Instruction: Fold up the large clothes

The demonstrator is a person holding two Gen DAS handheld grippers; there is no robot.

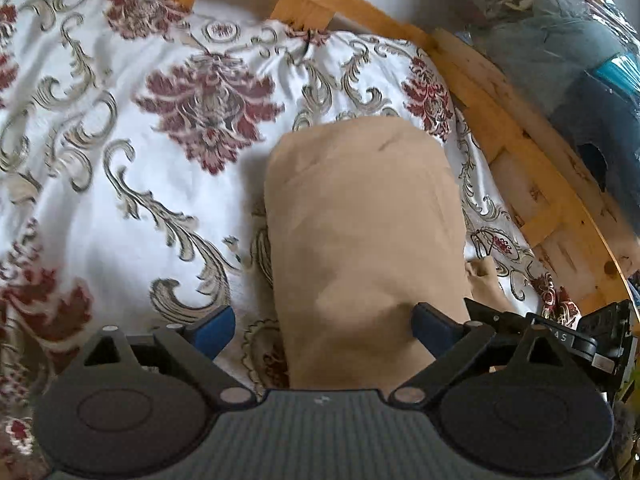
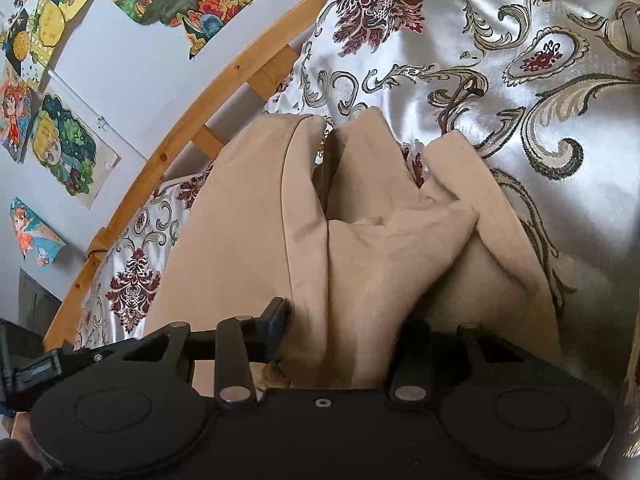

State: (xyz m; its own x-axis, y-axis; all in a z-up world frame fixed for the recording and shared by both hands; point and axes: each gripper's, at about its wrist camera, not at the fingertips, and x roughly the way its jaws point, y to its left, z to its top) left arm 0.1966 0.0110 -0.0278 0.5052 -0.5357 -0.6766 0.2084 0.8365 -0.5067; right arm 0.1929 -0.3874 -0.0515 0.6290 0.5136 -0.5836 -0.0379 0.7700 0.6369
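Note:
A beige garment [image 1: 360, 208] lies folded into a long band on the floral bedspread [image 1: 120, 160]. In the left wrist view my left gripper [image 1: 324, 328] stands wide open astride the band's near end. Its blue pads [image 1: 216, 328] sit on either side, and the right one is just at the cloth's edge. In the right wrist view the beige garment [image 2: 360, 248] bunches in thick folds that rise into my right gripper [image 2: 346, 324], which is shut on them. Cloth partly hides its right finger. The right gripper's black body [image 1: 560, 336] shows at the left view's lower right.
A wooden bed frame [image 1: 500, 92] runs along the bedspread's edge, with clear plastic bags of clothes [image 1: 560, 40] beyond it. In the right view the frame [image 2: 160, 160] borders a grey wall with colourful drawings [image 2: 64, 148]. The satin bedspread [image 2: 540, 80] stretches away to the right.

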